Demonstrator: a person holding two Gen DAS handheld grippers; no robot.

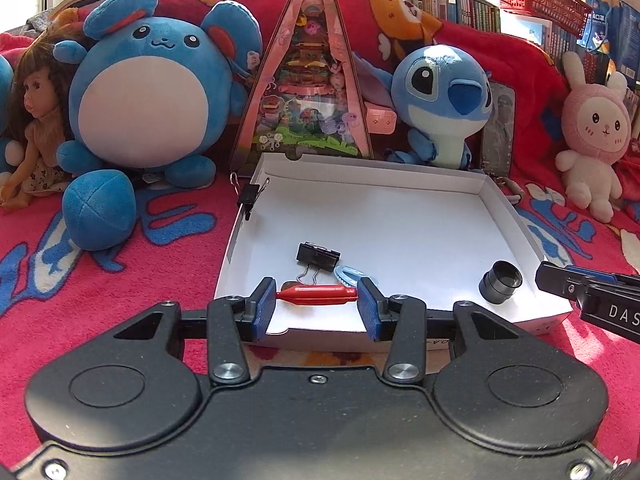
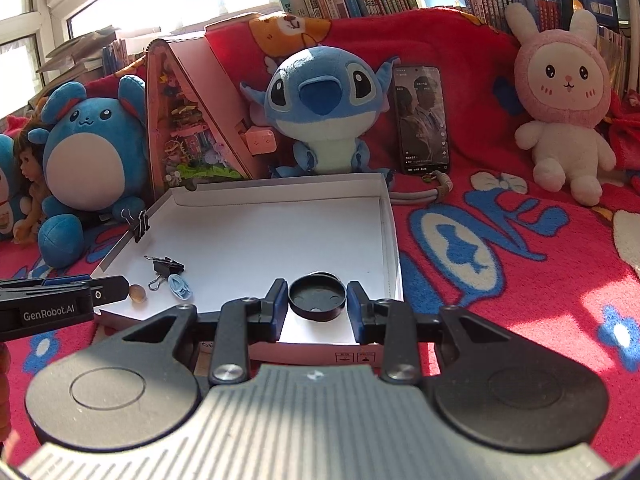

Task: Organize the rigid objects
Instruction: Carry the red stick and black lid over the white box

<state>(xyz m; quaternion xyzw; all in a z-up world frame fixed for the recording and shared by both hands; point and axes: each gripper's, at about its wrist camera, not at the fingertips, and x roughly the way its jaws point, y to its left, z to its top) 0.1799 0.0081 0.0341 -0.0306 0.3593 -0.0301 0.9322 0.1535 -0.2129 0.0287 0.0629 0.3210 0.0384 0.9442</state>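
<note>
A shallow white box point(image 1: 400, 185) lies on the red blanket. In it are a loose black binder clip point(image 1: 319, 257), a pale blue oval piece point(image 1: 352, 272), a red pen-like piece point(image 1: 318, 294) and a black cylinder point(image 1: 500, 282). My left gripper point(image 1: 318, 300) hangs at the box's near edge, jaws apart. The red piece lies crosswise just beyond its fingertips, on the floor. My right gripper point(image 2: 318, 300) stands open behind the black cylinder point(image 2: 317, 299). The left wrist view shows white floor between that cylinder and the right gripper point(image 1: 556, 280).
A second binder clip point(image 1: 250, 194) grips the box's left wall. Behind the box stand a round blue plush point(image 1: 148, 92), a triangular toy pack point(image 1: 312, 80), a blue alien plush point(image 1: 440, 92), a phone point(image 2: 422, 120) and a pink rabbit point(image 1: 592, 136). A doll point(image 1: 36, 120) sits far left.
</note>
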